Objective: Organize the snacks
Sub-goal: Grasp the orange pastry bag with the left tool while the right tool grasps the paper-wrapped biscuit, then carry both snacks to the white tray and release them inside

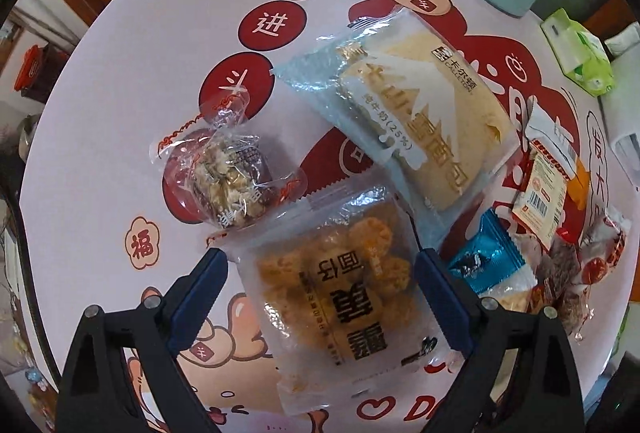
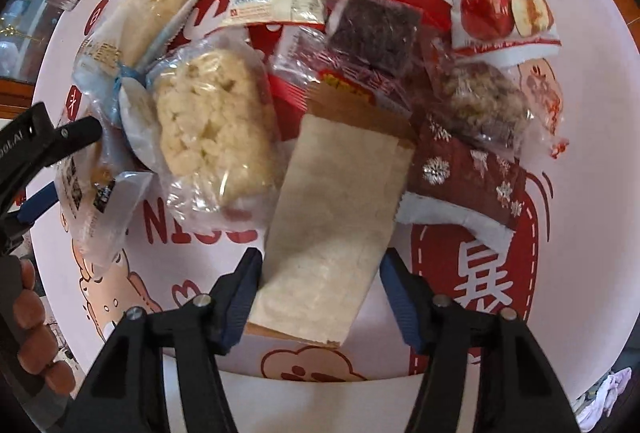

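Over the printed tabletop [image 1: 100, 137], left claw [image 1: 320, 267] stands released astride the fried-snack packet [image 1: 340, 289], bread packet [image 1: 412, 109] at 1 o'clock; right claw [image 2: 320, 273], unclenched, brackets the tan flat packet [image 2: 332, 217] at 12 o'clock, apparently for sorting

Both wrist cameras look straight down, close over the table [image 1: 120, 137]. They share the bread packet [image 1: 416, 113] (seen from opposite sides).
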Available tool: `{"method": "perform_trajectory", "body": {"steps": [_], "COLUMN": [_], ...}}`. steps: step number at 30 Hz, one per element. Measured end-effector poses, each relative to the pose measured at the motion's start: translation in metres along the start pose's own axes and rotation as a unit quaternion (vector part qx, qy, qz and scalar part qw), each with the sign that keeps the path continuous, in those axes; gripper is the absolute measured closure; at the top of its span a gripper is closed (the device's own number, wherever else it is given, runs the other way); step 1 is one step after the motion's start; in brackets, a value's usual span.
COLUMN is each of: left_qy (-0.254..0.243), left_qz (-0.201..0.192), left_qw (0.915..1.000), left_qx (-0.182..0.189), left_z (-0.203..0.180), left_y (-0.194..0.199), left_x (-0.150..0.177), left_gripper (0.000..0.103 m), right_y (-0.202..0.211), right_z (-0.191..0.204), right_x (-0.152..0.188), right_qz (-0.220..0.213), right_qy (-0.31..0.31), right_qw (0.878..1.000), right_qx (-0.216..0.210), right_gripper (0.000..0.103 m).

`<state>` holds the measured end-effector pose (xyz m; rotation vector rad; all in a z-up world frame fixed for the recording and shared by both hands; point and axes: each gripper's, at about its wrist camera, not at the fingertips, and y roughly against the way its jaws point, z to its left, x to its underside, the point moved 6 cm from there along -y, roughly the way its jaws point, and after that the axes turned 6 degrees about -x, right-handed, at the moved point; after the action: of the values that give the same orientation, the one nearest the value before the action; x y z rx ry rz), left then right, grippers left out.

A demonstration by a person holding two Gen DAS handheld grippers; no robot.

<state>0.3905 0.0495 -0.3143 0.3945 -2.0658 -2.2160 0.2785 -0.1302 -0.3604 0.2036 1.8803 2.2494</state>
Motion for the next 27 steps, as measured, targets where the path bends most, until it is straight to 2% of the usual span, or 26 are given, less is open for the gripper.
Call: {"method": "perform_trajectory", "body": {"steps": [7,11,12,13,14,15,17,21,27], "left_qy": [0.007,0.004,0.006,0.010,0.011,0.008,-0.002,-0.001,-0.016], "left_qz": [0.009,0.048,0.051,0.055,0.049,0.035,0.025,0.020,-0.050], "left_qw": [0.9998,0.9987,0.9985,0.9983,0.9986,0.9992,0.9995,0.9997,0.9984], "left_qx": [-0.014,-0.015,-0.017,-0.015,-0.018,-0.018,-0.020,-0.010,0.018], "left_z": [-0.006,-0.016,-0.016,-0.017,-0.017,-0.018,-0.020,-0.014,0.003], "left_y": [-0.007,-0.027,-0.031,-0.035,-0.034,-0.030,-0.024,-0.010,0.057], "left_x": [-0.004,0.007,0.009,0.012,0.012,0.012,0.012,0.018,0.028], "left_gripper": [0.003,0.003,0.004,0.009,0.010,0.020,0.031,0.036,0.036], "right_y": [0.000,-0.001,-0.002,-0.002,-0.002,-0.001,0.001,0.015,0.067], "right_z": [-0.002,0.004,0.005,0.006,0.007,0.007,0.005,-0.003,-0.010], "right_x": [0.003,0.005,0.006,0.005,0.006,0.007,0.008,0.011,0.010], "right_qz": [0.004,0.004,0.004,0.002,0.001,0.000,-0.002,-0.019,-0.073], "right_qy": [0.004,0.016,0.019,0.019,0.020,0.021,0.021,0.010,0.001], "right_qw": [1.000,1.000,1.000,1.000,1.000,1.000,1.000,1.000,0.995], "right_qx": [0.001,0.012,0.013,0.013,0.011,0.008,0.002,-0.018,-0.068], "right_gripper": [0.042,0.042,0.043,0.043,0.044,0.044,0.045,0.046,0.049]}}
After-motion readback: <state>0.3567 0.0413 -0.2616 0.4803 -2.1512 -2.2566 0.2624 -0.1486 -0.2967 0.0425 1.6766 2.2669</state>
